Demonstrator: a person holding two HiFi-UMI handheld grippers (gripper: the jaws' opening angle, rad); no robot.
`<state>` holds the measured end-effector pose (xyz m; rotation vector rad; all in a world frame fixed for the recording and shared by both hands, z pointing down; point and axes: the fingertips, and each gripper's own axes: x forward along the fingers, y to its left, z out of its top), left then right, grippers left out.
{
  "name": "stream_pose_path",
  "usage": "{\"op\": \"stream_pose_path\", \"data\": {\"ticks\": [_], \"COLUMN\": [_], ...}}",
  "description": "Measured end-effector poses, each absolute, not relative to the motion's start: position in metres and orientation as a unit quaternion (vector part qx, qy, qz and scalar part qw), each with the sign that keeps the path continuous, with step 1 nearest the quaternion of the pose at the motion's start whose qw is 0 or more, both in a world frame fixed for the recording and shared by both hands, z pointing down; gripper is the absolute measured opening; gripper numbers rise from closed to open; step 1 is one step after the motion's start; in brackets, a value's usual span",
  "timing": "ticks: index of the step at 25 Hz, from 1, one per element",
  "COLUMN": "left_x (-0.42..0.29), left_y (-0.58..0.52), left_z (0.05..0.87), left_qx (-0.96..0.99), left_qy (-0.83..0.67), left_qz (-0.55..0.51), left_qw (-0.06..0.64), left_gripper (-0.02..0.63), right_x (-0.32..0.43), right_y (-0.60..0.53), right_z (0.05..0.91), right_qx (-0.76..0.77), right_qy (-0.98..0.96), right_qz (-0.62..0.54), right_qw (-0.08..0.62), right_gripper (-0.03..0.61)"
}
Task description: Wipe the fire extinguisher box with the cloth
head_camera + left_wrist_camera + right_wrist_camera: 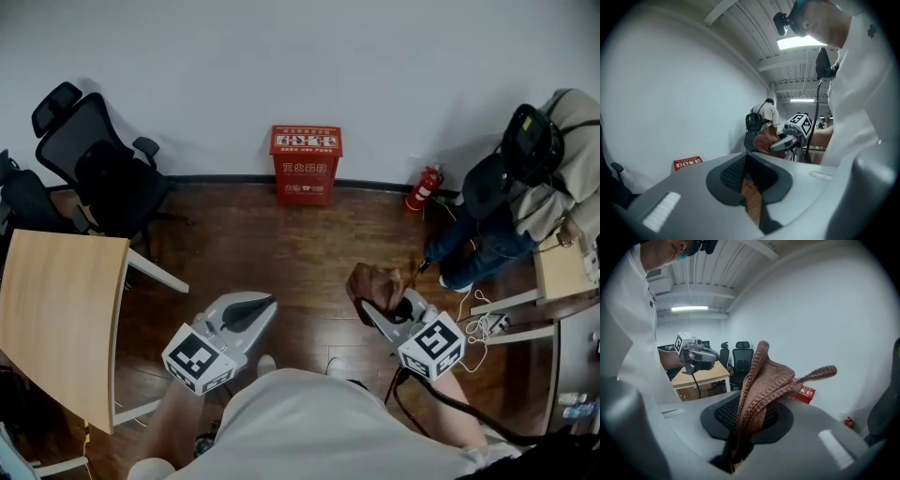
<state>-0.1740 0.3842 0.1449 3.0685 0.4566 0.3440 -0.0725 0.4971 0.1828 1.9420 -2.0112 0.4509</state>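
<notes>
The red fire extinguisher box [306, 164] stands on the wood floor against the white wall, far ahead of both grippers. It also shows small in the left gripper view [687, 162] and behind the cloth in the right gripper view [806, 393]. My right gripper [372, 302] is shut on a brown knitted cloth [376, 284], which stands up bunched from its jaws [764, 385]. My left gripper [255, 307] is shut with nothing in it; only a thin slit of floor shows between its jaws [751, 183]. Both grippers are held in the air near my body.
A red fire extinguisher [424, 187] leans at the wall right of the box. A person [525, 178] crouches at the right beside a small table [561, 270]. Black office chairs [103, 169] and a wooden table [56, 319] stand at the left.
</notes>
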Motion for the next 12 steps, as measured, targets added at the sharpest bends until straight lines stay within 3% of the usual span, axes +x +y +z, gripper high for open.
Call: {"op": "stream_pose_path", "data": {"ticks": [12], "left_x": [-0.227], "left_y": [0.328], "left_z": [0.147], "left_qx": [0.983], "left_qy": [0.152], "left_qz": [0.102], "left_qw": [-0.003], "left_gripper": [0.0], "right_x": [-0.13], "right_y": [0.445], "right_z": [0.176], "right_qx": [0.683], "right_qy": [-0.695], "right_qz": [0.151], "right_qw": [0.168], "right_gripper": [0.052]}}
